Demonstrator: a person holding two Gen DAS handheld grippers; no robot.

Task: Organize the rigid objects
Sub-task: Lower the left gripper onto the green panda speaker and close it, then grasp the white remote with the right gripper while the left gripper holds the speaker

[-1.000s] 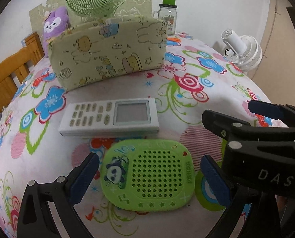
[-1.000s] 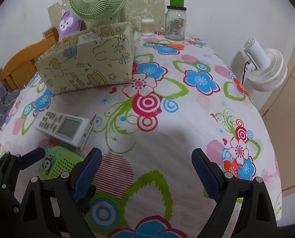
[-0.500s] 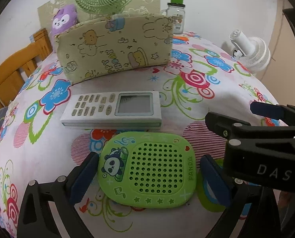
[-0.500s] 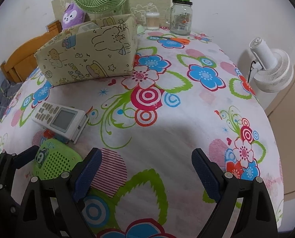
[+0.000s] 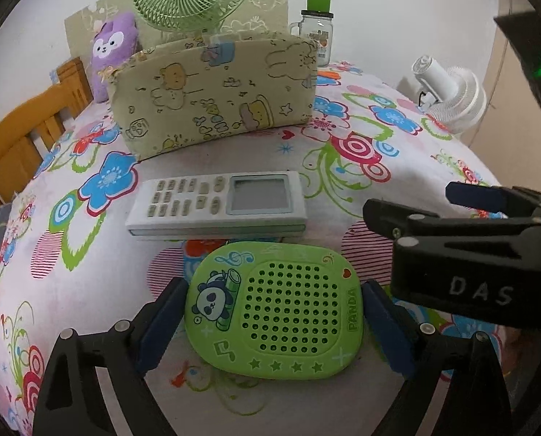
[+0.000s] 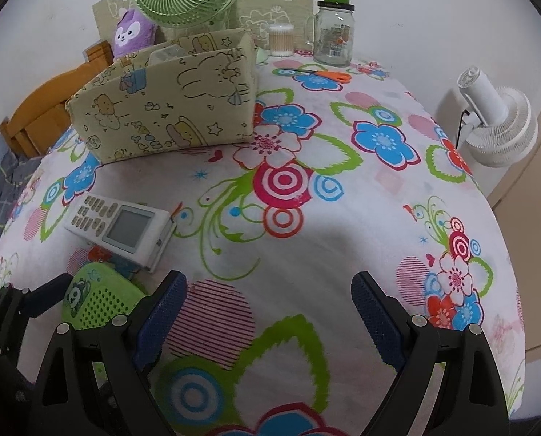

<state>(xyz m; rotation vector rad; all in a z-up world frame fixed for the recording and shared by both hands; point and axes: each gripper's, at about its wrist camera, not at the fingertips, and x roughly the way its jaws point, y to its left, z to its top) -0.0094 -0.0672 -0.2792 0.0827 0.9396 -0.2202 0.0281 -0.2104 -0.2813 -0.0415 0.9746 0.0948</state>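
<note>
Panda speaker (image 5: 274,309), a flat green case with a perforated face, lies on the flowered tablecloth (image 6: 343,218) just in front of the white remote (image 5: 217,205), and the left gripper (image 5: 272,318) straddles it with its blue pads spread wide on either side. The left pad looks to be at the case's edge, but contact cannot be confirmed from this angle. To grip well, the person would likely lower the fingers until the pads meet the thin side walls, centre them across the short width, then close evenly so the case does not pivot or slide into the remote. The fabric storage box (image 5: 216,94) stands well behind, a probable destination. The right gripper (image 6: 268,314) hovers over bare cloth with fingers wide apart, holding nothing. The box's interior is mostly hidden in the left wrist view; the right wrist view shows only a pale object inside, too indistinct to name.
</note>
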